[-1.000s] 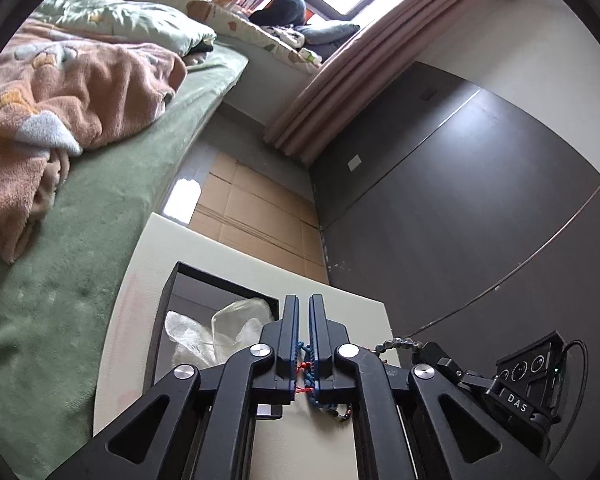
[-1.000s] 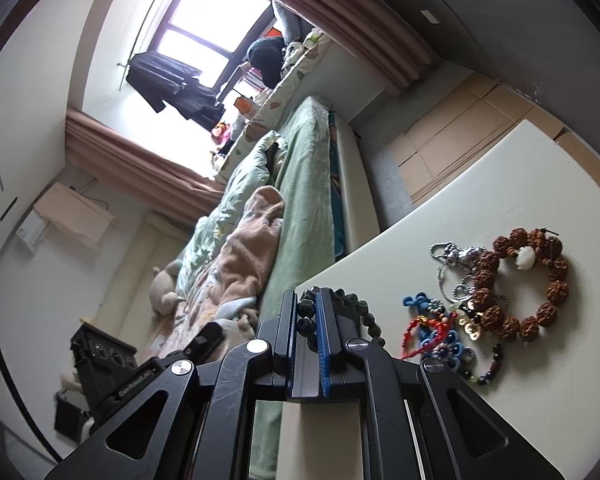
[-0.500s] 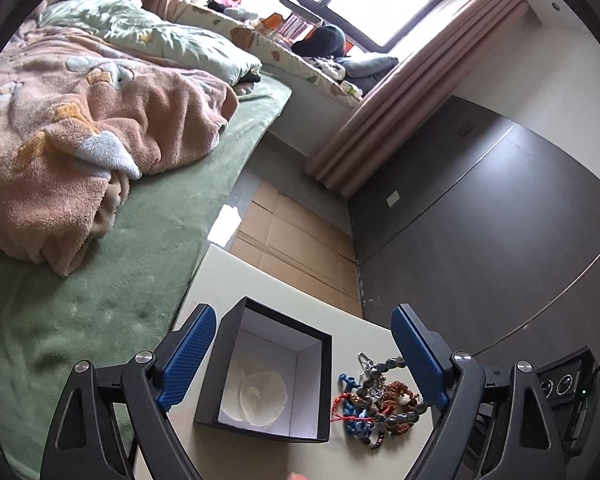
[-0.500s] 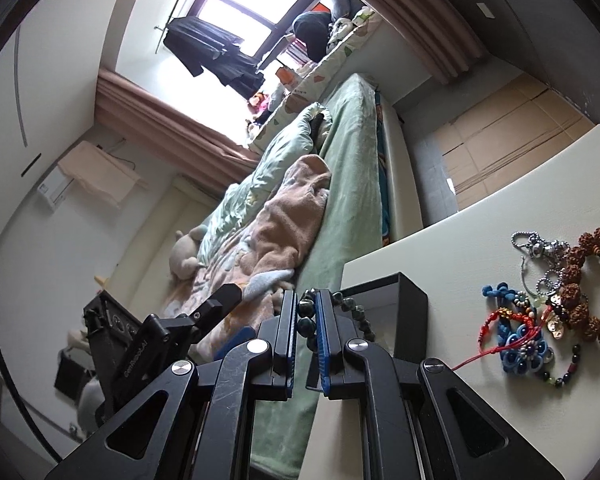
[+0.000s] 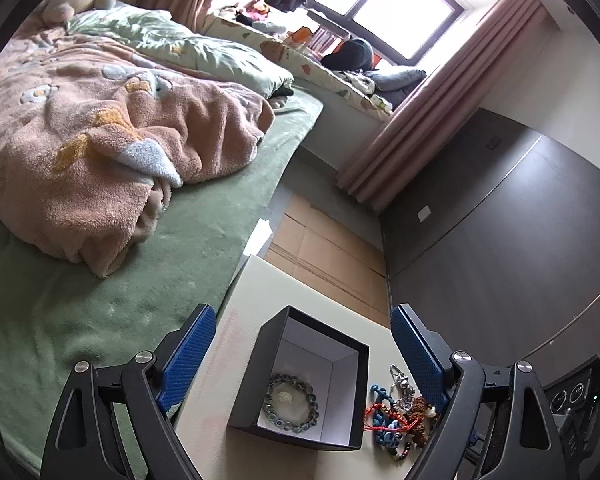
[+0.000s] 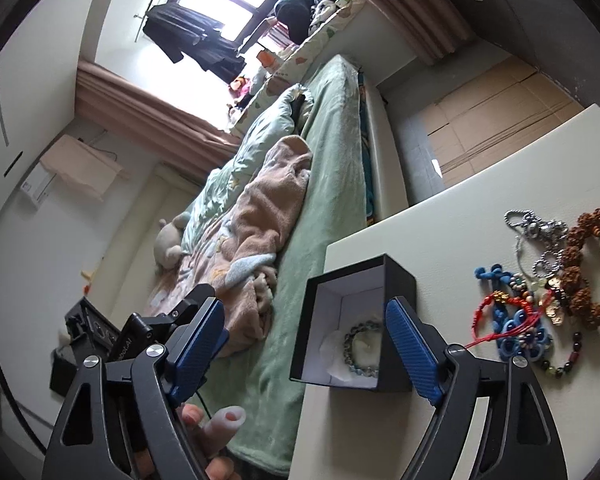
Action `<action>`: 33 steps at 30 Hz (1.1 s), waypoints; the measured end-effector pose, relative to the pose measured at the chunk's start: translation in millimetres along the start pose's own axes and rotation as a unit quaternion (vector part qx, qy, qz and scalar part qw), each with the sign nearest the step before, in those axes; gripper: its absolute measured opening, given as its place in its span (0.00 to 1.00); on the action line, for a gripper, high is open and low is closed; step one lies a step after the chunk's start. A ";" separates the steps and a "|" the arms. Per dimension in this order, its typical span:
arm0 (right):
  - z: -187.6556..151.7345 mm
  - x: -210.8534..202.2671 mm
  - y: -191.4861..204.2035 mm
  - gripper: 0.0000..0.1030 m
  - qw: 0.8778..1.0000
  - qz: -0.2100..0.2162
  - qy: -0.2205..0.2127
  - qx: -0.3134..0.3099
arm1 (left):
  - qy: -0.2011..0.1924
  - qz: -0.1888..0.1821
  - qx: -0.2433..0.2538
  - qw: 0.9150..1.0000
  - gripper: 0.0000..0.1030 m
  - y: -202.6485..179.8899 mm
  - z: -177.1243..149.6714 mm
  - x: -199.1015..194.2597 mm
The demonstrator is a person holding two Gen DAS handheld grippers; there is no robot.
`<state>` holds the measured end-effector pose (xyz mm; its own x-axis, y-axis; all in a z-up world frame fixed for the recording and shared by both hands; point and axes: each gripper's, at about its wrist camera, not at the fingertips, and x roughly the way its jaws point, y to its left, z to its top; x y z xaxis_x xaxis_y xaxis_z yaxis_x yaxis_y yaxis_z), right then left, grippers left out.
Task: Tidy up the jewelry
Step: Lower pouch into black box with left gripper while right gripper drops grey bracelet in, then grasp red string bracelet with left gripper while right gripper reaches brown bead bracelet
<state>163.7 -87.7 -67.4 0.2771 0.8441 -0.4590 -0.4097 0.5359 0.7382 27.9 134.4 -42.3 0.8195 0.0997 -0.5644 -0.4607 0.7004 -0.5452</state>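
Right gripper [image 6: 300, 344] released, jaws just opened, nothing between; left gripper [image 5: 300, 354] also released, empty. Grey bead bracelet [image 6: 362, 346] lies flat in black square box [image 6: 396, 280], white-lined. Tangled jewelry pile [image 6: 540, 296] at 2 o'clock, right hand nearer: knobbly brown beads, silver chain, red cord.

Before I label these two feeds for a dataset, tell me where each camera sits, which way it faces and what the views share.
Left wrist: on the left gripper, looking down across the table at the black box towards bed and window; its open fingers frame the view.
Right wrist: on the right gripper, facing the box from its other side; open fingers and part of a hand show.
Shared: box, beaded bracelet inside, jewelry pile, bed.
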 end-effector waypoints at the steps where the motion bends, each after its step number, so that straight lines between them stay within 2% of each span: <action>1: 1.9 -6.2 -2.5 0.82 1.000 -0.006 -0.005 0.000 | -0.001 -0.001 0.009 1.000 0.87 -4.0 -1.1 -0.4; 5: 7.9 -32.0 -14.0 0.88 0.999 -0.024 -0.020 0.004 | -0.003 -0.010 0.045 0.999 0.87 -21.4 -7.2 -2.5; 9: 14.6 -62.1 -27.5 0.89 0.996 -0.065 -0.054 0.010 | 0.024 -0.037 0.065 0.997 0.87 -35.2 -15.9 1.7; 13: 16.5 -88.3 -42.9 0.89 0.991 -0.116 -0.069 0.019 | 0.064 -0.058 0.102 0.991 0.87 -56.0 -29.0 10.7; 22: 13.8 -127.0 -77.4 0.89 0.977 -0.183 -0.081 0.067 | 0.089 -0.080 0.173 0.978 0.86 -99.0 -59.7 19.8; 25: 13.4 -134.6 -88.2 0.88 0.974 -0.192 -0.079 0.085 | 0.108 -0.087 0.188 0.972 0.81 -110.1 -71.5 27.7; 27: 13.7 -136.6 -95.2 0.88 0.972 -0.200 -0.074 0.096 | 0.125 -0.083 0.206 0.967 0.73 -118.8 -81.1 35.1; 33: 14.4 -148.3 -119.1 0.85 0.964 -0.218 -0.069 0.137 | 0.170 -0.072 0.234 0.954 0.63 -135.1 -104.6 58.4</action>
<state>184.0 -276.9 -80.2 0.4921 0.5188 -0.6991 0.0125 0.7987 0.6016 102.4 -28.3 -66.5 0.6681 -0.2013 -0.7163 -0.0829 0.9366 -0.3406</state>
